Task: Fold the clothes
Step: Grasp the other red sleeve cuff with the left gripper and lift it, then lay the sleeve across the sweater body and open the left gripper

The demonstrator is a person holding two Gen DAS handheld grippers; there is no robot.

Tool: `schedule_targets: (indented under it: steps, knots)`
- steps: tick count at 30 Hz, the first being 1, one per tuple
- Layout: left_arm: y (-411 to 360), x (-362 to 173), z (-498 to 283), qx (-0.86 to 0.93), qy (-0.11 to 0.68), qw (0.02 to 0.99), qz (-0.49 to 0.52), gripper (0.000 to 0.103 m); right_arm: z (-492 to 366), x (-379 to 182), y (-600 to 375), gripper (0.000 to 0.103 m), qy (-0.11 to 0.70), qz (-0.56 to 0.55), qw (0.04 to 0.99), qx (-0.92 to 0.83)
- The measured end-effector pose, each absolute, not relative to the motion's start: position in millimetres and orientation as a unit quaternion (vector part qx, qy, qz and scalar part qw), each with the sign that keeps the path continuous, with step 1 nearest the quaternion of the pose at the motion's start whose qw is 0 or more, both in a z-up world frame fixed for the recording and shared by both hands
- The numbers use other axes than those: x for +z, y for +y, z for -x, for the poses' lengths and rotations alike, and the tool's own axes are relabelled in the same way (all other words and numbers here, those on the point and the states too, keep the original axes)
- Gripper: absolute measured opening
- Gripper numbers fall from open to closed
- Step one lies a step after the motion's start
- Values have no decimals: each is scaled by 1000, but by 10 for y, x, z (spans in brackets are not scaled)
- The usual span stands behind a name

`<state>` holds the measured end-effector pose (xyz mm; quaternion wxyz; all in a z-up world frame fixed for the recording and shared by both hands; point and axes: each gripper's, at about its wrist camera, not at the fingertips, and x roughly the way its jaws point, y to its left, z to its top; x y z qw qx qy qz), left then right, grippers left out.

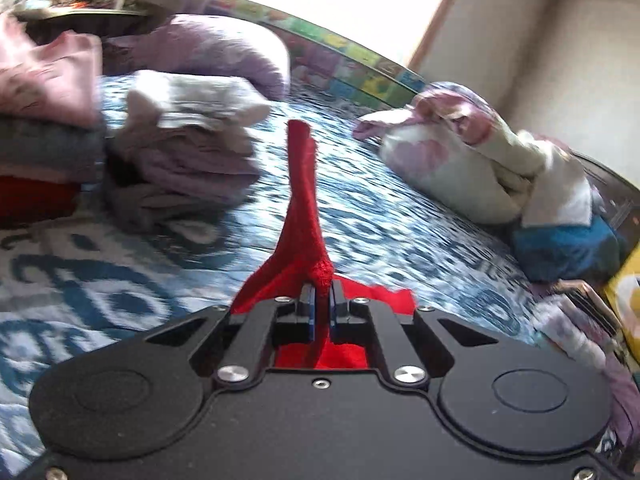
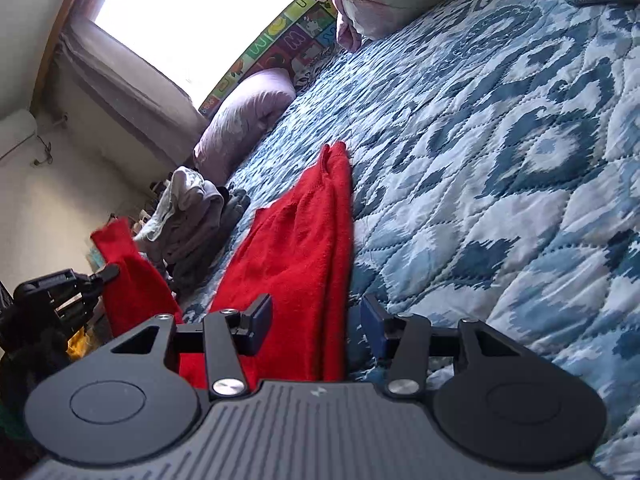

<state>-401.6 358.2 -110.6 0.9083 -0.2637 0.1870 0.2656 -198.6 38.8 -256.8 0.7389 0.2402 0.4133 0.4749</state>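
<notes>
A red knit garment (image 2: pixel 296 248) lies stretched out on the blue patterned bedspread (image 2: pixel 500 184). My right gripper (image 2: pixel 316 320) hovers over its near end, jaws open, with the fabric lying between and under the fingers; the pads do not press on it. My left gripper (image 1: pixel 322 294) is shut on a bunched part of the red garment (image 1: pixel 304 200), which runs away from the jaws as a narrow taut strip. In the right wrist view the left gripper (image 2: pixel 108 272) shows at the left edge, holding a raised red flap above the bed.
Stacks of folded clothes (image 1: pixel 188 152) and a pink and grey pile (image 1: pixel 48 92) sit at the left. A lavender pillow (image 1: pixel 224 48) lies at the back, a floral bundle (image 1: pixel 460 160) and a blue cloth (image 1: pixel 568 248) at the right. A colourful alphabet mat (image 2: pixel 280 36) lines the far edge.
</notes>
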Motion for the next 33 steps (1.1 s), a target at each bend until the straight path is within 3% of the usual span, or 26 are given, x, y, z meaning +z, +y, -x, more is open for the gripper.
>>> schedule_targets:
  steps: [14, 26, 28, 32, 33]
  knots:
    - [2404, -1310, 3014, 172, 256, 937, 163, 4, 1802, -2621, 148, 50, 415, -332, 714, 457]
    - [1870, -1941, 2450, 115, 332, 927, 133, 4, 1562, -2872, -232, 51, 427, -428, 698, 383]
    - [1894, -2026, 2423, 99, 348, 922, 140, 5, 1542, -2907, -247, 51, 429, -432, 698, 376]
    - [2057, -1921, 2634, 61, 333, 926, 168, 23, 1528, -2929, -189, 51, 435, -419, 704, 373]
    - [2132, -1846, 2724, 61, 324, 928, 172, 23, 1531, -2924, -158, 51, 437, -414, 706, 374]
